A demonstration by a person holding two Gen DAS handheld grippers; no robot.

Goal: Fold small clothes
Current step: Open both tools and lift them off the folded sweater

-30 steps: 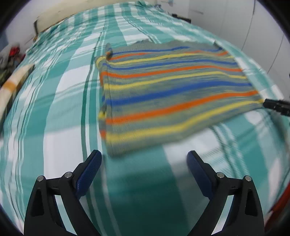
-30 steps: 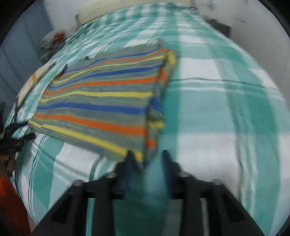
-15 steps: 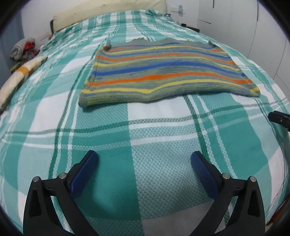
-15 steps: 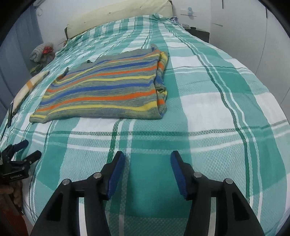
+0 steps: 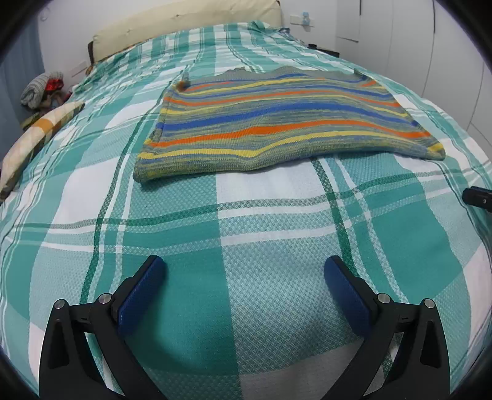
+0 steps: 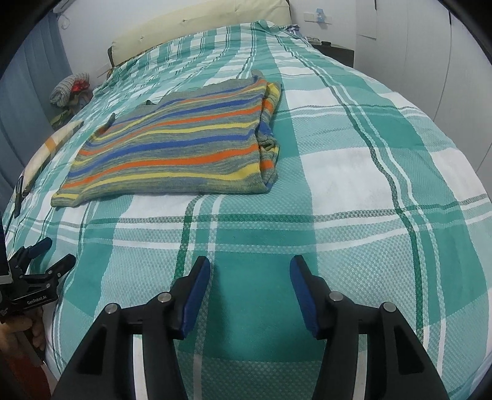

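Note:
A striped knit garment (image 5: pixel 276 123), grey with blue, orange and yellow bands, lies folded flat on the green-and-white plaid bed (image 5: pixel 246 221). It also shows in the right wrist view (image 6: pixel 181 147), with its right side doubled over in a thick fold. My left gripper (image 5: pixel 243 277) is open and empty, low over the bed, well short of the garment's near edge. My right gripper (image 6: pixel 250 275) is open and empty, also near the bed's front. The left gripper also shows at the left edge of the right wrist view (image 6: pixel 46 255).
A beige headboard (image 5: pixel 184 24) stands at the far end. A pillow (image 5: pixel 37 138) and a heap of clothes (image 5: pixel 43 89) lie at the left. White wardrobe doors (image 5: pixel 430 46) stand on the right. A dark nightstand (image 6: pixel 338 52) stands by the headboard.
Both grippers have pulled back from the garment toward the bed's front. The right gripper, nearly shut at the garment's corner a second ago, has opened and let go.

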